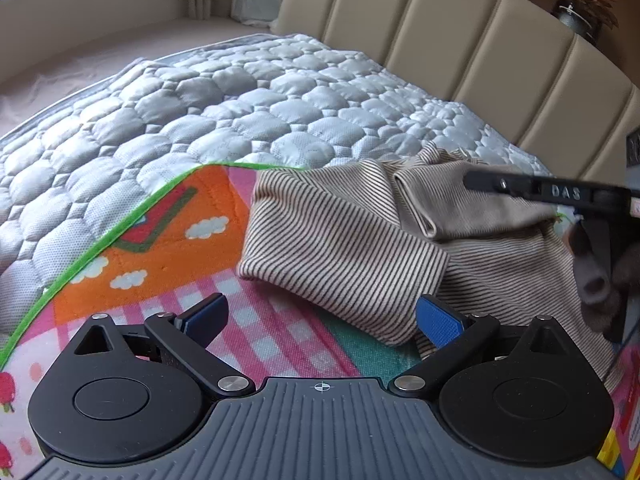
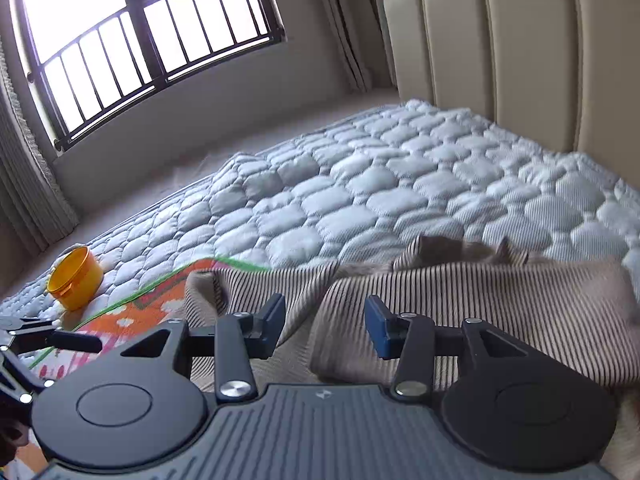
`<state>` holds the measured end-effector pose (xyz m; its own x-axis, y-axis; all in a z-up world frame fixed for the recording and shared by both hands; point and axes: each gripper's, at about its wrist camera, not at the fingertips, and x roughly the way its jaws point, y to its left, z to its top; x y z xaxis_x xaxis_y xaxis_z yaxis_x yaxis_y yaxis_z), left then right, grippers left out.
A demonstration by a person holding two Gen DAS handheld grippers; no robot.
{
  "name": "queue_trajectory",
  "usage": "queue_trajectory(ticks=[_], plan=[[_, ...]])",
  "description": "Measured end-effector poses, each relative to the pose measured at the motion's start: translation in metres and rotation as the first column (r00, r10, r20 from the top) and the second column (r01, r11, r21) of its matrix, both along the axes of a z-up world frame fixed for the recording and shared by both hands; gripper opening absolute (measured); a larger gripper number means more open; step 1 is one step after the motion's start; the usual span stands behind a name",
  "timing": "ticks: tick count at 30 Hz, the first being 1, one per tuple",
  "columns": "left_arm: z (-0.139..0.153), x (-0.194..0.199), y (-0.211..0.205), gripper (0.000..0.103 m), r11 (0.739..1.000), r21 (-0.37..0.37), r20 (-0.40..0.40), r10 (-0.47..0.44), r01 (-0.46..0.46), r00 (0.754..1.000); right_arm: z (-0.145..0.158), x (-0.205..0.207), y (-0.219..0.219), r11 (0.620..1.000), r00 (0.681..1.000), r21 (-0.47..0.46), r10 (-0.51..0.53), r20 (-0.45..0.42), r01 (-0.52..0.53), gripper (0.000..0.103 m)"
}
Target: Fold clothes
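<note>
Both pairs of jaws stand apart with nothing clamped between them: the left gripper (image 1: 320, 320) is spread wide above the checked part of a colourful play mat (image 1: 172, 240), its right blue pad (image 1: 438, 320) just at the hem of the striped garment (image 1: 344, 256), while the right gripper (image 2: 325, 326) is parted to a middling gap over the same cloth, with no fabric between its pads. The brown-and-cream striped garment (image 2: 480, 304) lies partly folded, one flap doubled over itself, resting on the play mat (image 2: 136, 316) and spilling onto the grey quilted mattress (image 1: 200, 120). From the left wrist view the right gripper's black frame shows at the right edge, over the garment. A yellow cup (image 2: 76, 278) sits on the mattress (image 2: 360, 200) near the mat's green edge. A beige padded headboard (image 2: 520, 48) stands behind, and a barred window (image 2: 132, 40) lights the room.
</note>
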<state>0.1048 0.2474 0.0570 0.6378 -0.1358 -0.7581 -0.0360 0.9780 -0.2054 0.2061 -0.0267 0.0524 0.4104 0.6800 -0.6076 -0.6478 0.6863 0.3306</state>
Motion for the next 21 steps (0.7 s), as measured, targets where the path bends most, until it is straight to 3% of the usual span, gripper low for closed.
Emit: queue_trajectory(ticks=[3, 5, 11, 18, 19, 20, 21], plan=[[-0.005, 0.002, 0.004, 0.102, 1.000, -0.002, -0.015, 0.014, -0.014, 1.000, -0.013, -0.027, 0.002, 0.998, 0.993, 0.027, 0.053, -0.108, -0.050, 0.044], [-0.008, 0.001, 0.005, 0.102, 1.000, -0.007, -0.025, 0.014, -0.014, 1.000, -0.017, -0.042, 0.011, 0.996, 0.988, 0.021, 0.088, -0.126, -0.086, 0.044], [-0.008, -0.002, 0.002, 0.102, 1.000, -0.007, -0.018, -0.011, 0.011, 1.000, -0.017, -0.043, 0.025, 0.998, 0.992, -0.025, 0.052, -0.116, -0.055, 0.037], [-0.010, -0.003, 0.006, 0.102, 1.000, -0.020, -0.037, 0.008, -0.009, 0.999, -0.034, -0.043, 0.046, 0.999, 0.970, 0.005, 0.032, -0.239, -0.032, 0.035], [-0.012, -0.002, 0.006, 0.102, 1.000, -0.022, -0.041, 0.013, -0.013, 0.999, -0.033, -0.040, 0.054, 0.999, 0.973, 0.008, 0.036, -0.228, -0.035, 0.030], [-0.012, -0.001, 0.005, 0.102, 1.000, -0.024, -0.043, 0.015, -0.016, 0.999, -0.029, -0.038, 0.060, 0.999, 0.978, 0.011, 0.050, -0.204, -0.049, 0.012], [-0.011, 0.000, 0.004, 0.102, 1.000, -0.028, -0.038, 0.013, -0.014, 0.999, -0.022, -0.037, 0.066, 0.998, 0.982, 0.013, 0.067, -0.177, -0.066, 0.004]])
